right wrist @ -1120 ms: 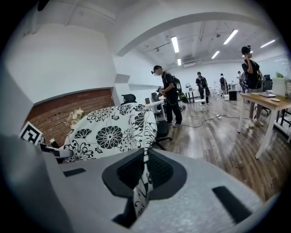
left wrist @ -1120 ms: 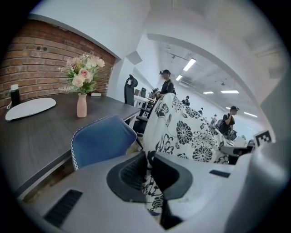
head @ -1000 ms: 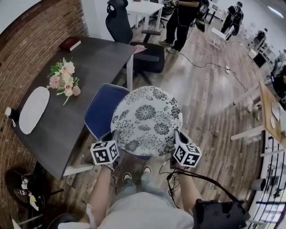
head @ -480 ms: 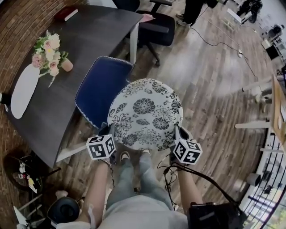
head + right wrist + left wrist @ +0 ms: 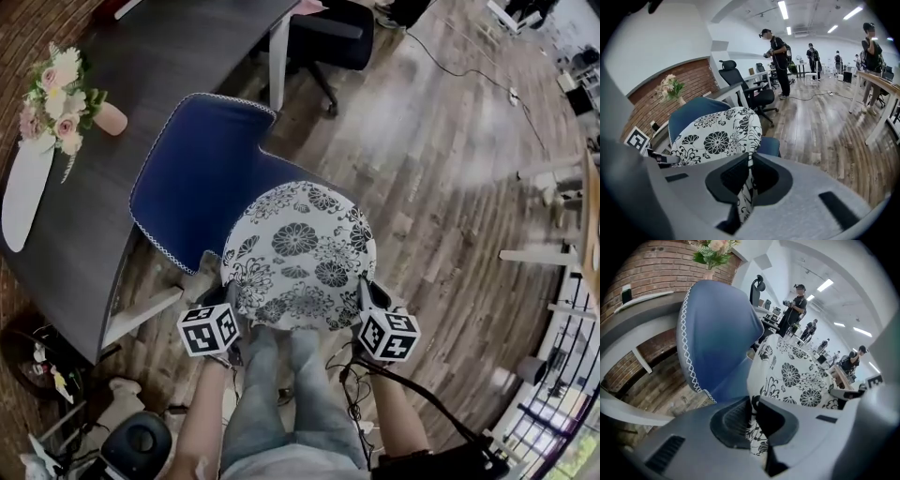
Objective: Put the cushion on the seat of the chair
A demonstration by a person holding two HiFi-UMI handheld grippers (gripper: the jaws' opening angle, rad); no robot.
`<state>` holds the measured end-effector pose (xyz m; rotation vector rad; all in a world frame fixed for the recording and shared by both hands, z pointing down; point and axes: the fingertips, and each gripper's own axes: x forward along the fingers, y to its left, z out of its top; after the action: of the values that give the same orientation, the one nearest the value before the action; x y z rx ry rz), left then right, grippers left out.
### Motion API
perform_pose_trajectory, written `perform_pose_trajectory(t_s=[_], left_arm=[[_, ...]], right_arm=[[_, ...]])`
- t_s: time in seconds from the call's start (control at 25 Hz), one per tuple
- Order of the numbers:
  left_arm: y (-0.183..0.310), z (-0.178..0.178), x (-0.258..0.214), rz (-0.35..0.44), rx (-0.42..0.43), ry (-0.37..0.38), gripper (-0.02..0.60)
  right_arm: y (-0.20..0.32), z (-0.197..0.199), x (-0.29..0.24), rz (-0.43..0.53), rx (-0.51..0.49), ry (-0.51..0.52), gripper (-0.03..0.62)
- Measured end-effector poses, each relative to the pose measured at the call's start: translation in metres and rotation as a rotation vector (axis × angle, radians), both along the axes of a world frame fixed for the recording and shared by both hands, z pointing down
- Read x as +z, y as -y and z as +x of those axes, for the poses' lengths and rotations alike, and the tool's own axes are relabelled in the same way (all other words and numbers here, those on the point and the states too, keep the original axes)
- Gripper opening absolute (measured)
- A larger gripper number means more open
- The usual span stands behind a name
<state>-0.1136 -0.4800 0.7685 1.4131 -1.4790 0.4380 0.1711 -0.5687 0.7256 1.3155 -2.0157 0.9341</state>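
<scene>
A round white cushion (image 5: 298,255) with black flower print hangs flat over the seat of a blue chair (image 5: 192,178). My left gripper (image 5: 229,302) is shut on the cushion's near left edge, and my right gripper (image 5: 364,298) is shut on its near right edge. In the left gripper view the cushion (image 5: 794,378) runs out from between the jaws, with the blue chair back (image 5: 717,336) rising to its left. In the right gripper view the cushion (image 5: 717,138) is pinched between the jaws, the chair (image 5: 689,115) behind and under it. The seat is mostly hidden beneath the cushion.
A dark desk (image 5: 141,84) stands left of the chair, with a vase of pink flowers (image 5: 61,94) and a white oval mat (image 5: 23,192). A black office chair (image 5: 328,37) is beyond. Several people (image 5: 776,51) stand far off on the wooden floor (image 5: 450,187).
Both grippers have come down together with the cushion, which now sits lower and closer to the blue chair's seat. The head view has tipped further down.
</scene>
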Motion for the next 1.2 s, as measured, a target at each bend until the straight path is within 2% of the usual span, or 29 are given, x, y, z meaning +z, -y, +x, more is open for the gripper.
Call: perform_pose_trajectory(t_s=[0.28, 0.52, 0.88, 1.2], left_arm=[[-0.001, 0.002, 0.03, -0.028, 0.003, 0.013, 0.017], [0.007, -0.01, 0.05, -0.053, 0.008, 0.044, 0.017], [0.014, -0.008, 0.036, -0.072, 0.035, 0.112, 0.017], [-0.003, 0.002, 0.033, -0.092, 0.012, 0.189, 0.017]], right_arm=[[-0.003, -0.002, 0.033, -0.029, -0.018, 0.001, 0.014], [0.007, -0.004, 0.056, -0.039, -0.01, -0.001, 0.014], [0.011, -0.005, 0.053, -0.045, -0.043, 0.006, 0.014], [0.002, -0.002, 0.048, -0.03, -0.097, 0.011, 0.014]])
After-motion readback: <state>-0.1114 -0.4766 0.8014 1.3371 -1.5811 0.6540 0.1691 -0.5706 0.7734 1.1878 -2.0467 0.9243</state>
